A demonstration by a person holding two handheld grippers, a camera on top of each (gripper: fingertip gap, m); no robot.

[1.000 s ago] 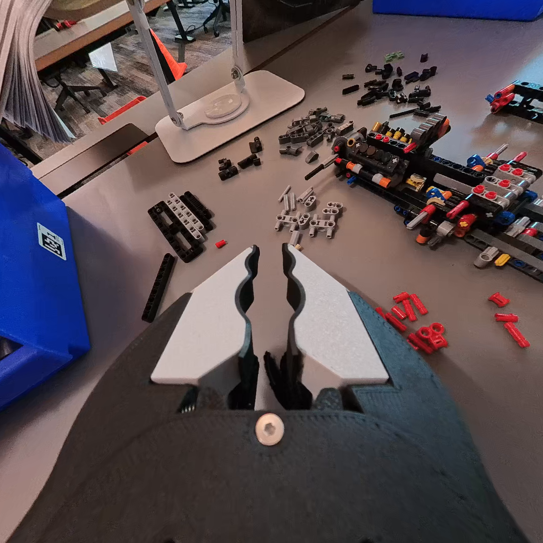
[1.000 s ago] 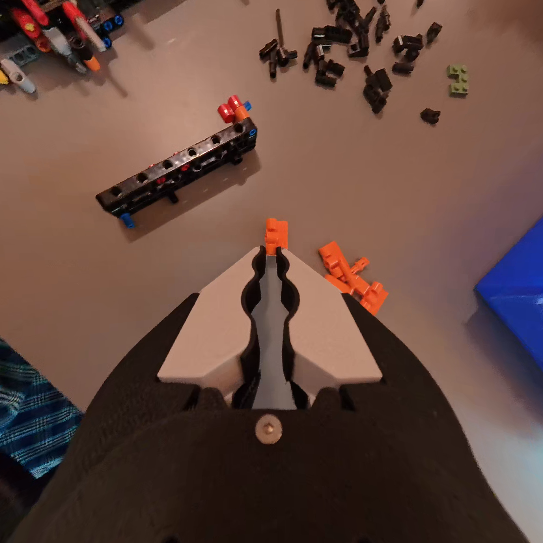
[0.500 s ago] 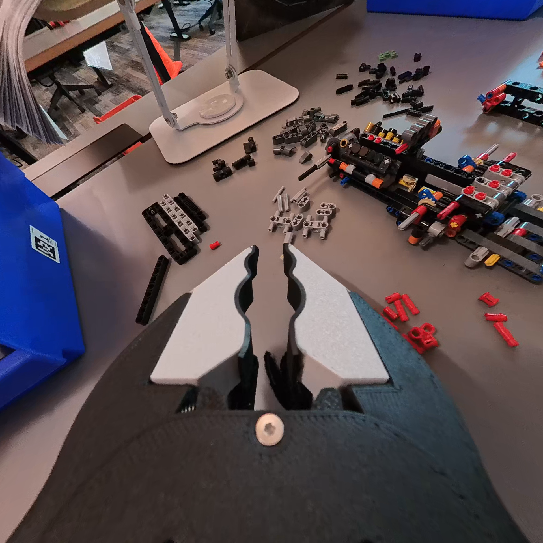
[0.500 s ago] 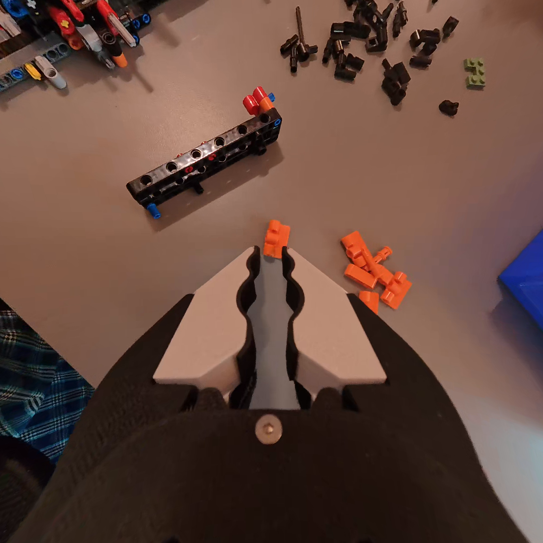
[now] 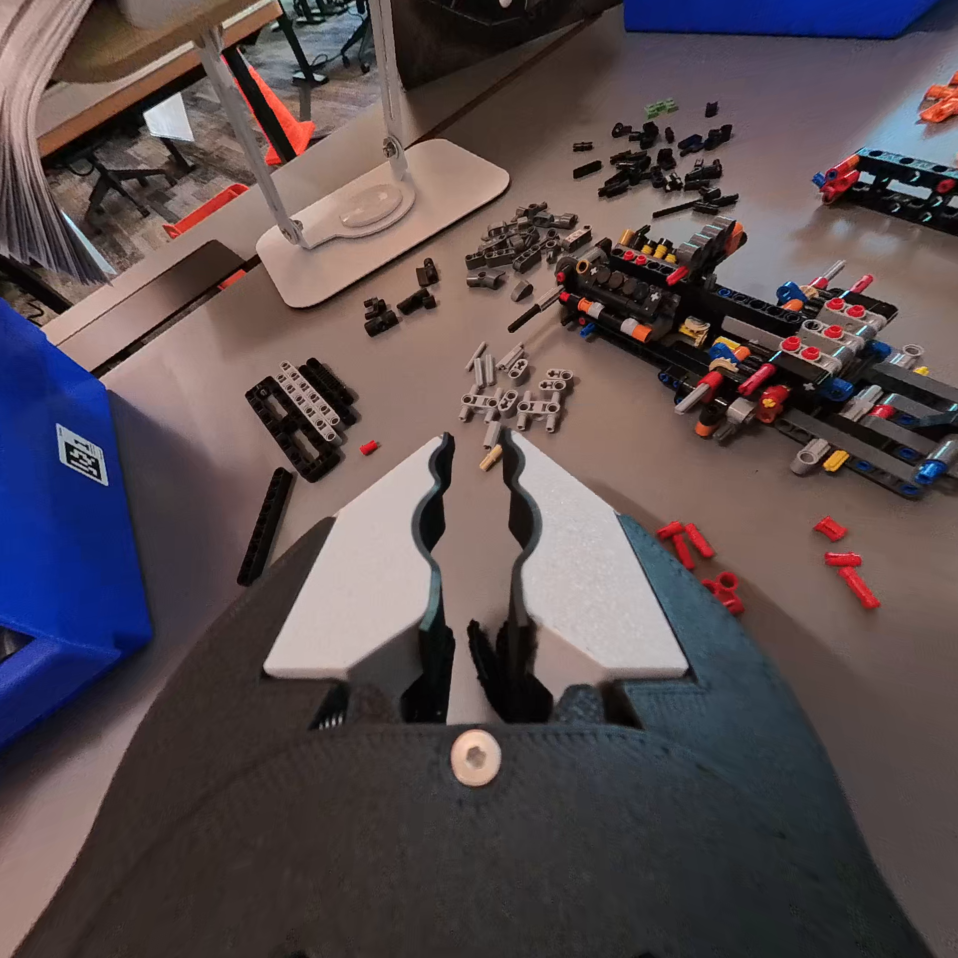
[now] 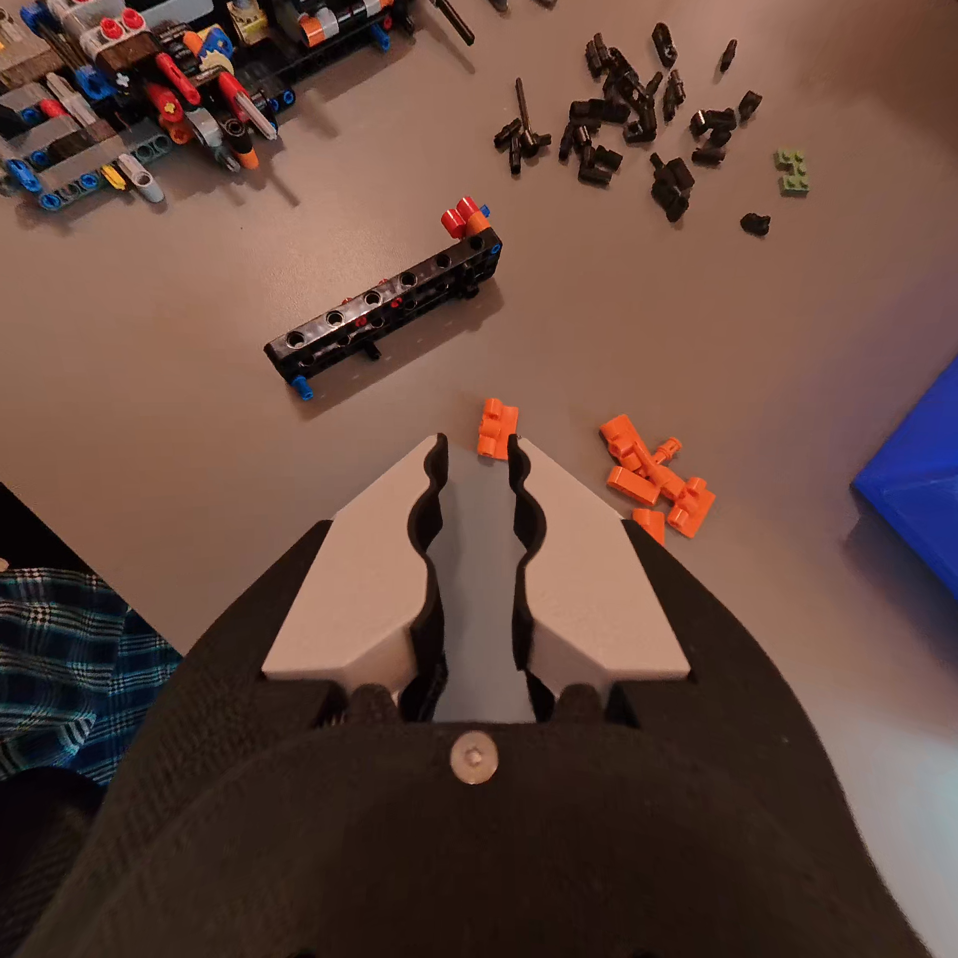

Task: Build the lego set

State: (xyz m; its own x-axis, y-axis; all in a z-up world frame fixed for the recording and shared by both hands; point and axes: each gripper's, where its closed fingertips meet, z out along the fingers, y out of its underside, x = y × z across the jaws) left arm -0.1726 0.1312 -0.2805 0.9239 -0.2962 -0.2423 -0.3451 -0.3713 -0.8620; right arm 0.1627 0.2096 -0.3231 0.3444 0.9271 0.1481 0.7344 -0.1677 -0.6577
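**Two empty grippers over a table of toy bricks**

Left wrist view: left gripper (image 5: pixel 477 446) held over the grey table (image 5: pixel 518 93), fingers a little apart, nothing between them. Just past the tips, a small tan pin (image 5: pixel 490 459) lying on the table, close to the right finger but not gripped. Beyond it, a bunch of light grey bits (image 5: pixel 518 389). To the left, black beams (image 5: pixel 300 409) side by side, a tiny red bit (image 5: pixel 368 447) near them, one long black beam (image 5: pixel 265 524) apart. To the right, the long half-built model (image 5: pixel 751 342), and red pins (image 5: pixel 845 562) loose near it. Far back, a pile of black bits (image 5: pixel 658 160), a white stand (image 5: pixel 383 217), and a blue bin (image 5: pixel 57 518) at the left edge.

Right wrist view: right gripper (image 6: pixel 477 448) also spread apart and holding nothing. One orange piece (image 6: pixel 496 427) lying flat just past the tips, nearer the right finger; touching or not, cannot tell. More orange pieces (image 6: pixel 656 479) in a heap to the right. Farther out, a short black frame (image 6: pixel 386 306) with red knobs at one end. The model (image 6: pixel 155 88) at top left, black bits (image 6: pixel 632 119) at top right, a green plate (image 6: pixel 792 171) beside them. Plaid cloth (image 6: pixel 67 668) at the lower left.
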